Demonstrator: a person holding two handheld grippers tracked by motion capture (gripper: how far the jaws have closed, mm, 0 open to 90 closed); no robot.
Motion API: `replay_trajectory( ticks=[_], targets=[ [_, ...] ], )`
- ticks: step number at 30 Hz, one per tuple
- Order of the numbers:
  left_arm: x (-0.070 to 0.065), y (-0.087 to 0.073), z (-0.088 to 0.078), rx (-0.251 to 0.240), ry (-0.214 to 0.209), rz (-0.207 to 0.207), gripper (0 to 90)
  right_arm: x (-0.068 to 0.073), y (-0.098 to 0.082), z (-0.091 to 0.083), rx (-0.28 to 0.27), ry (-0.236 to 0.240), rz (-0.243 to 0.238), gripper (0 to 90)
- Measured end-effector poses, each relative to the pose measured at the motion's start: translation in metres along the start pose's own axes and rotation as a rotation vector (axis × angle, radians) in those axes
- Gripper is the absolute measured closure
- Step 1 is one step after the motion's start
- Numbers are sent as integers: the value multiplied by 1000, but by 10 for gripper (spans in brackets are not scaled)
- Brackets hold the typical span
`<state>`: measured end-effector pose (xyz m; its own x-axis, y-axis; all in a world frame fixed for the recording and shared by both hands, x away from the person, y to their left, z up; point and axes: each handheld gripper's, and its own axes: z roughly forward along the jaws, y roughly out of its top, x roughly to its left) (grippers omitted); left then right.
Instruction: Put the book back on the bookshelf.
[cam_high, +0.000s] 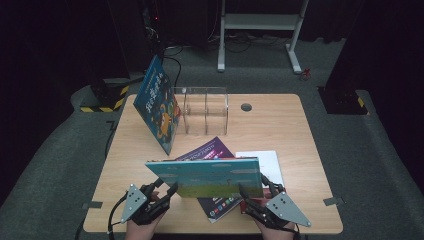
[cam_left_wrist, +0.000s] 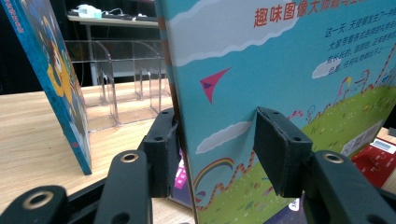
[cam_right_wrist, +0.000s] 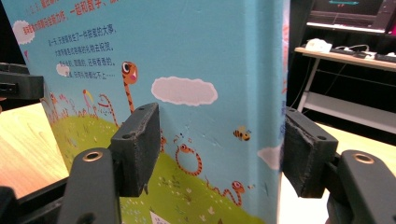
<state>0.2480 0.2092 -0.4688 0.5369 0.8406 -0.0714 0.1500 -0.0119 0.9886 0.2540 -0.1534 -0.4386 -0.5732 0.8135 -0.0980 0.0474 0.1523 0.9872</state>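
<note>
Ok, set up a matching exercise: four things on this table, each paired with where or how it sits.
Things:
1. sky-blue picture book
2. dark-blue book
3. clear rack
4. purple booklet

States:
A. empty, at the table's far side
B. lying flat on the table
C. leaning tilted against the rack
D. upright between the left tool and the right tool

Pairs: 1-D, 2-C, 3-A, 4-B

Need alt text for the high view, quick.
Two hand-held grippers, left gripper and right gripper, flank an upright light-blue picture book near the wooden table front edge. Behind, a blue book leans against a clear rack.
</note>
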Motion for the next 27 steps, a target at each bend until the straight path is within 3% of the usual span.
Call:
replay_trajectory(
  ticks=[15, 20, 27],
  targets=[
    [-2, -2, -4, -1, -3, 15, 514, -2, 4, 4, -4, 60, 9, 326],
    [-2, -2, -5, 0, -5, 23, 514, -7, 5, 4, -16, 121, 41, 337],
    [-2, -1, -4, 4, 6, 21, 508, -7, 5, 5, -12, 120, 36, 360]
  ],
)
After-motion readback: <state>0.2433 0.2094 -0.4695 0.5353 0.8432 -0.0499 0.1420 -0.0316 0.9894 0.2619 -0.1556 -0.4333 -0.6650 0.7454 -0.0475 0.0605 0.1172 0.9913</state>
